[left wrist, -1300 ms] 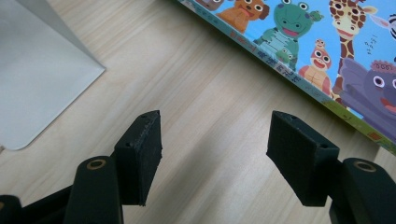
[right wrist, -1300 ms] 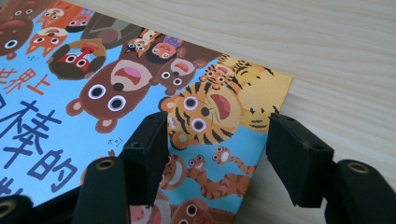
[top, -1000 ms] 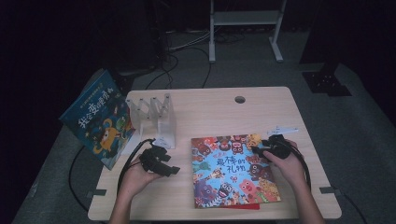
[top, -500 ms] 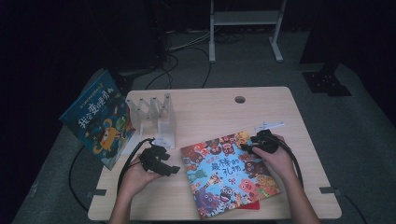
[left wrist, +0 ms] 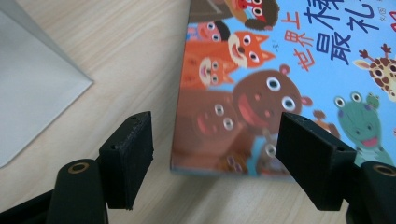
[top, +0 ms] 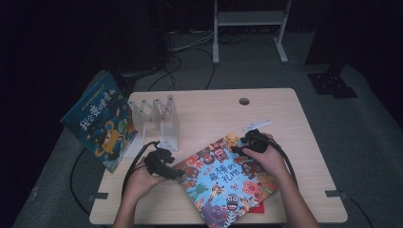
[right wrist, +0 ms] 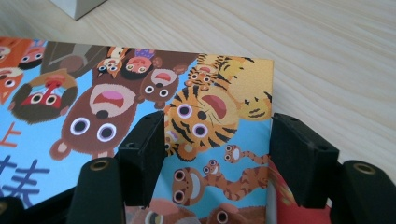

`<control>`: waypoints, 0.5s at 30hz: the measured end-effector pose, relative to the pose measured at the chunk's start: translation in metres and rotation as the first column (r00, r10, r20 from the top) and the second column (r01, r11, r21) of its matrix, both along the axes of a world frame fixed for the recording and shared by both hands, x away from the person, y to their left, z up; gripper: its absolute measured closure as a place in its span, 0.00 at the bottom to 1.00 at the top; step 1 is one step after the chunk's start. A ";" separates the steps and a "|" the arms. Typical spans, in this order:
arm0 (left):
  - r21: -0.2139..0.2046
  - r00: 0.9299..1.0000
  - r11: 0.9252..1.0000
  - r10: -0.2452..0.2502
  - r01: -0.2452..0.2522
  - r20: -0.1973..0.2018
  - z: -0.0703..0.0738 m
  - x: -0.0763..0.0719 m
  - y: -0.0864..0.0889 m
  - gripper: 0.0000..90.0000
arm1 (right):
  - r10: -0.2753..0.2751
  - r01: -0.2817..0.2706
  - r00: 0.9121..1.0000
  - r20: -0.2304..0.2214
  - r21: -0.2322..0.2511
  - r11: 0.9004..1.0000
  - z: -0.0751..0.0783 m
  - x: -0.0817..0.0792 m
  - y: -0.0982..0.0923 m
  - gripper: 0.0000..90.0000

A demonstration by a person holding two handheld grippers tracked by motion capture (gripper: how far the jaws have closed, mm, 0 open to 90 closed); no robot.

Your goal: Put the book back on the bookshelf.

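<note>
Glossy flat picture book (top: 225, 178), rectangular w/ cartoon animal cover, is seen lying askew at lower centre of pale wood-grain tabletop (top: 209, 109). Left tool (top: 172, 173) is held low at its left corner, jaws apart. Right tool (top: 239, 148), at upper right corner, jaws apart astride the edge, having just been opening.

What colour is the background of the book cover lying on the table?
Light blue, behind cartoon animal faces; the book shows best in the left gripper view.

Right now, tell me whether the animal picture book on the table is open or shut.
Shut. The animal picture book lies flat on the table, front cover up, with no pages spread.
</note>
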State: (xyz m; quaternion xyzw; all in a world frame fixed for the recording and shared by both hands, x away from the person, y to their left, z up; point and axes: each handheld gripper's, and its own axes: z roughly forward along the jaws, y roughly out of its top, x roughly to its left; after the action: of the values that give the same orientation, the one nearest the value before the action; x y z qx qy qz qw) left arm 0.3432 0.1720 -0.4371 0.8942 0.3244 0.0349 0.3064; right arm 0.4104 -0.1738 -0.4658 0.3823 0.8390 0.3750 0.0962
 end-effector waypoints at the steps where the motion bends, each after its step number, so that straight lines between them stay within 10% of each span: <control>1: 0.000 1.000 1.000 0.000 0.000 -0.002 -0.001 0.000 -0.001 0.29 | 0.007 -0.007 1.000 -0.001 -0.002 1.000 0.000 0.001 0.003 0.39; 15: -0.034 0.995 0.998 -0.064 0.062 -0.075 -0.014 0.000 -0.021 0.29 | 0.076 -0.076 0.997 0.002 -0.010 0.997 0.002 0.006 0.036 0.38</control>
State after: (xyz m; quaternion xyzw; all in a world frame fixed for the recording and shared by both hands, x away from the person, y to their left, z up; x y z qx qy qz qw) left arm 0.3435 0.1515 -0.4512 0.8997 0.3080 -0.0141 0.3089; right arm 0.4162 -0.1378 -0.4640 0.3493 0.8546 0.3748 0.0849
